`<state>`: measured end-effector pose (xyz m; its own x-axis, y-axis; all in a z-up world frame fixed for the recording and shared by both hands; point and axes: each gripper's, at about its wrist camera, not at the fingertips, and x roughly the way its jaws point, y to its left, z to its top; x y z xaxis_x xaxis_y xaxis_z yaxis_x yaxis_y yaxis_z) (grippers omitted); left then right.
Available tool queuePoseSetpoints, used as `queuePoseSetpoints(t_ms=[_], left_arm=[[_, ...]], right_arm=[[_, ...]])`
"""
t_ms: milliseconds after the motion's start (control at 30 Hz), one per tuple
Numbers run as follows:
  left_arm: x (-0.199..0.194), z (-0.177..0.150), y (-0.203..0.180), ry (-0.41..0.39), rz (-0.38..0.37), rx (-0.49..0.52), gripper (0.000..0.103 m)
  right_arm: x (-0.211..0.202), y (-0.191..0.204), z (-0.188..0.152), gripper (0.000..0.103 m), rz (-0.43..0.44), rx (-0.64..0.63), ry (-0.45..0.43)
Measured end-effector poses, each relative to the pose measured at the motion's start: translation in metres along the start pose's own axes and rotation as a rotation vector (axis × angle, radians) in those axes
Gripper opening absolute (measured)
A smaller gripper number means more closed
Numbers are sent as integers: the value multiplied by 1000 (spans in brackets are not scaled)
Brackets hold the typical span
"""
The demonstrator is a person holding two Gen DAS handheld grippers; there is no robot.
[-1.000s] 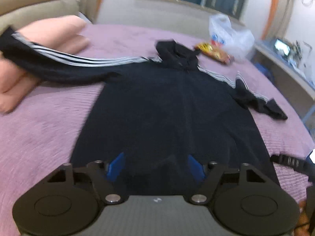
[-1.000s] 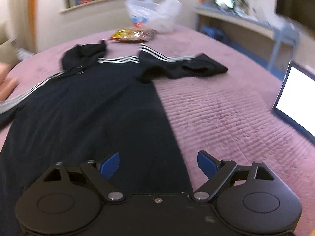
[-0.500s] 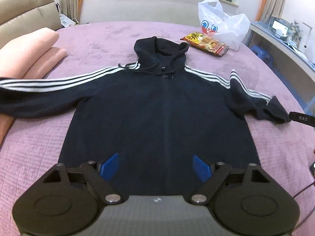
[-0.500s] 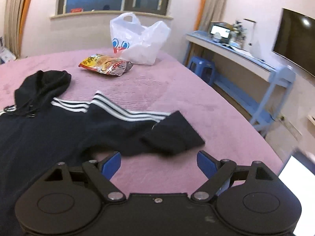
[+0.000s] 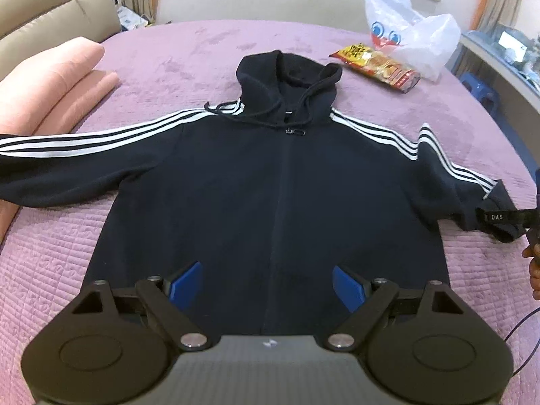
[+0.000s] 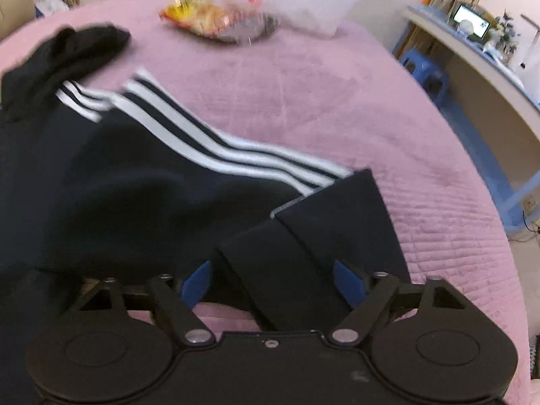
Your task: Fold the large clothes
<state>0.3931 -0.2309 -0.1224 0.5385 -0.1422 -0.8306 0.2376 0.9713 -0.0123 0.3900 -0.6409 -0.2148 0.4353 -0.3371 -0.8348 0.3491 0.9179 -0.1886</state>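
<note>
A black hoodie (image 5: 270, 185) with white sleeve stripes lies face up on the purple bed, both sleeves spread out, hood away from me. My left gripper (image 5: 268, 287) is open and empty above the hoodie's lower hem. My right gripper (image 6: 273, 281) is open, low over the cuff of the right sleeve (image 6: 314, 233), with the cuff lying between its blue fingers. The right gripper's tip also shows at the right edge of the left wrist view (image 5: 531, 233), by that cuff.
A white plastic bag (image 5: 408, 30) and a snack packet (image 5: 374, 62) lie past the hood. Pink folded bedding (image 5: 44, 84) sits at the left under the left sleeve. A desk (image 6: 486, 64) and blue stool (image 6: 427, 77) stand right of the bed.
My right gripper has moved forward and down onto the right sleeve's cuff. My left gripper has drawn back and risen slightly, so more of the hoodie shows.
</note>
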Motion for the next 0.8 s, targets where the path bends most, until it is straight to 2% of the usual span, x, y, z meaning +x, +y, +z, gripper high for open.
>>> queuePoseSetpoints(t_ms=[100, 133, 167, 233, 267, 400, 500, 567, 600, 667, 800], left_arm=[[8, 4, -4, 15, 16, -8, 86], [11, 5, -5, 20, 18, -10, 86], [14, 6, -7, 25, 20, -11, 86], [19, 10, -12, 34, 17, -12, 86], [21, 11, -16, 37, 14, -11, 86], [25, 16, -30, 38, -2, -6, 86], [27, 17, -38, 38, -12, -5, 86], [27, 17, -42, 39, -22, -6, 86], [27, 16, -42, 38, -27, -6, 86], [28, 14, -41, 39, -30, -7, 86], [28, 9, -31, 48, -31, -12, 86]], right_arm=[[7, -19, 0, 48, 64, 85, 1], [5, -27, -1, 26, 62, 111, -4], [2, -37, 0, 12, 67, 140, -7], [-11, -60, 2, 12, 83, 214, -59], [-20, -71, 5, 11, 57, 236, -96], [-64, -129, 17, 10, -168, 346, -230], [-88, -178, 19, 9, -350, 473, -270], [-96, -201, 17, 9, -488, 509, -284], [-94, -209, 16, 9, -511, 520, -270], [-84, -219, 11, 9, -467, 566, -206], [-63, -191, 2, 9, -457, 518, -130]])
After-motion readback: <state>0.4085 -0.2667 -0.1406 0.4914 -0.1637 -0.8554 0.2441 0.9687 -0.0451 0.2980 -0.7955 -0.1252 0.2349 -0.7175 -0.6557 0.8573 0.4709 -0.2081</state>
